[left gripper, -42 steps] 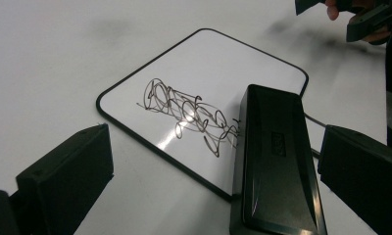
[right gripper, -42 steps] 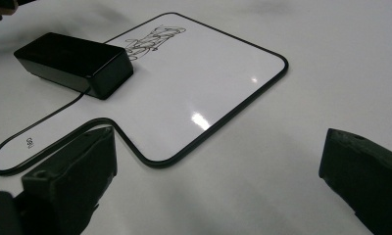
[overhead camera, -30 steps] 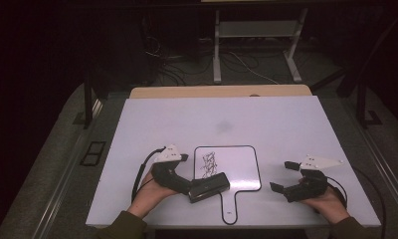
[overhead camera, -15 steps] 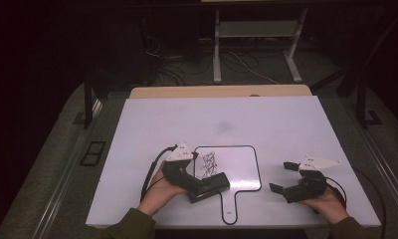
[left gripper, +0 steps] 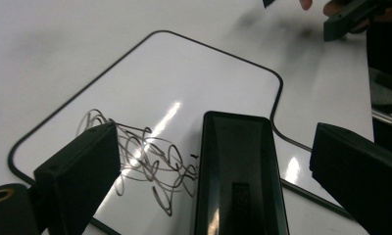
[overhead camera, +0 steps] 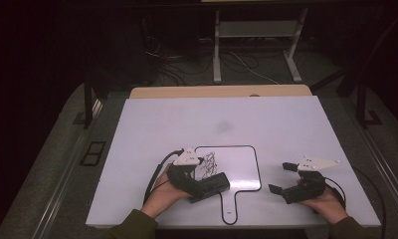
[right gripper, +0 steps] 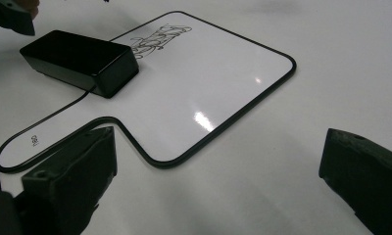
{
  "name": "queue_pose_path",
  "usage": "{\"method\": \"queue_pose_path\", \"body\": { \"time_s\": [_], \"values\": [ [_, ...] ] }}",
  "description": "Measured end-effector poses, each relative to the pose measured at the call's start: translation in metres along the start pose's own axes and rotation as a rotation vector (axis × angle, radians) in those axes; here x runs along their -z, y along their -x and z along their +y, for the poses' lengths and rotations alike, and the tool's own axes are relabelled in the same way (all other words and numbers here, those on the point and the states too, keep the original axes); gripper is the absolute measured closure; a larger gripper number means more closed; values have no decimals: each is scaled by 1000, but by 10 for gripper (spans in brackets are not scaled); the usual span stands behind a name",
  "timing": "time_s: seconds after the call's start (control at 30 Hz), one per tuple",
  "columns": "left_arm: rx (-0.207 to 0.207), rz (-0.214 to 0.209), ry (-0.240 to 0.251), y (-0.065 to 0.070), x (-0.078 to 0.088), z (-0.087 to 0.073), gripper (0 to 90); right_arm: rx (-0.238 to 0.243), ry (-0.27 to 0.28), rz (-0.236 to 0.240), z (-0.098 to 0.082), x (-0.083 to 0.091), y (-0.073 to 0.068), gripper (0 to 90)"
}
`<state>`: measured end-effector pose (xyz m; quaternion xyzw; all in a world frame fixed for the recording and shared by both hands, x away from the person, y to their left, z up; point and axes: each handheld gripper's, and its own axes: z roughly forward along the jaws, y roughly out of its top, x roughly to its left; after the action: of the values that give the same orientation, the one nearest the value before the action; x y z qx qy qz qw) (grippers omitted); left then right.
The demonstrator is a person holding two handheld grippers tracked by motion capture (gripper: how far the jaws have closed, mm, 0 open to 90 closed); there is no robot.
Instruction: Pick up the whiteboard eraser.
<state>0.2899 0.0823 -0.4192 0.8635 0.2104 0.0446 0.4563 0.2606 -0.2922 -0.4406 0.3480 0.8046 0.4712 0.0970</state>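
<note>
A paddle-shaped whiteboard with a black border lies on the white table near its front edge. A grey scribble marks the board's left part. A black block eraser rests on the board's lower left corner, just below the scribble. My left gripper straddles the eraser. In the left gripper view the eraser lies between the wide-apart jaws with a gap on each side, and the scribble is just ahead. My right gripper stands open to the right of the board, holding nothing.
The white table top stretches beyond the board, with a wooden strip at its far edge. A metal stand and cables lie on the dark floor behind. The board's handle points toward the person.
The left hand and gripper have slid to the right, farther along the eraser. The eraser, the board and the right gripper have stayed put.
</note>
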Motion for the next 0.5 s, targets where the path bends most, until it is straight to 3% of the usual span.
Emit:
{"method": "queue_pose_path", "body": {
  "time_s": [0.5],
  "values": [
    [-51,-21,-109,11,-10,-4,162,1,-3,5,0,0,0,0]
  ]
}}
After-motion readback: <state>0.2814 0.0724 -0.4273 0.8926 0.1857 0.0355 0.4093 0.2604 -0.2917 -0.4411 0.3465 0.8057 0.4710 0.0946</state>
